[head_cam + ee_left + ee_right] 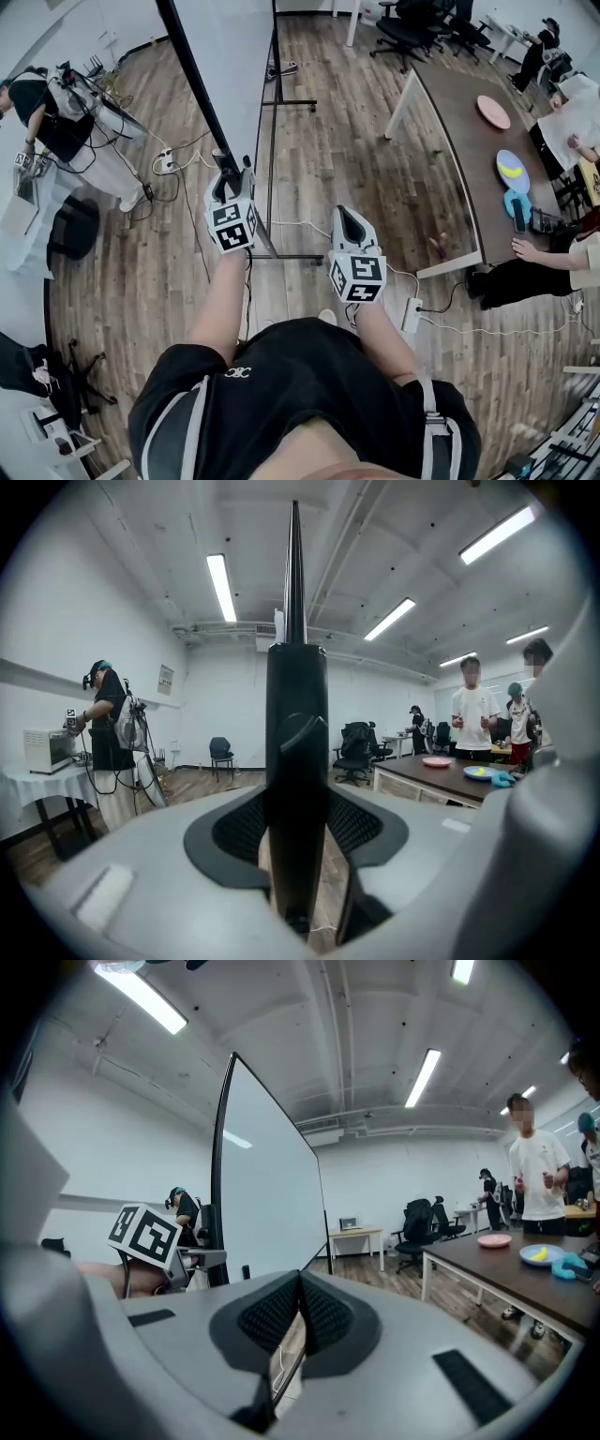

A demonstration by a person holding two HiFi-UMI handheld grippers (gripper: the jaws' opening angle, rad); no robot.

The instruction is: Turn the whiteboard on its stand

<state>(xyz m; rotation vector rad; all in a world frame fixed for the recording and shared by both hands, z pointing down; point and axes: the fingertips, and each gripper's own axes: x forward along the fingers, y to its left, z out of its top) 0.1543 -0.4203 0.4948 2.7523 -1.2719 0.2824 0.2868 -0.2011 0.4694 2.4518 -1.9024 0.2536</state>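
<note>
While the left claw [232,173] grips the black side edge of the whiteboard [234,56], which stands tall on its stand [273,141], and the right claw [347,217] sits pinched shut and empty near that stand, the turning looks ready to start with a slow swing.

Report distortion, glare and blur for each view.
Head view: fisheye bows the floor planks and the table edge. Left gripper view: black vignette at the corners, ceiling lights blown out, whiteboard edge a dark silhouette. Right gripper view: the whiteboard reflects a pale light streak; corners darken too.
</note>
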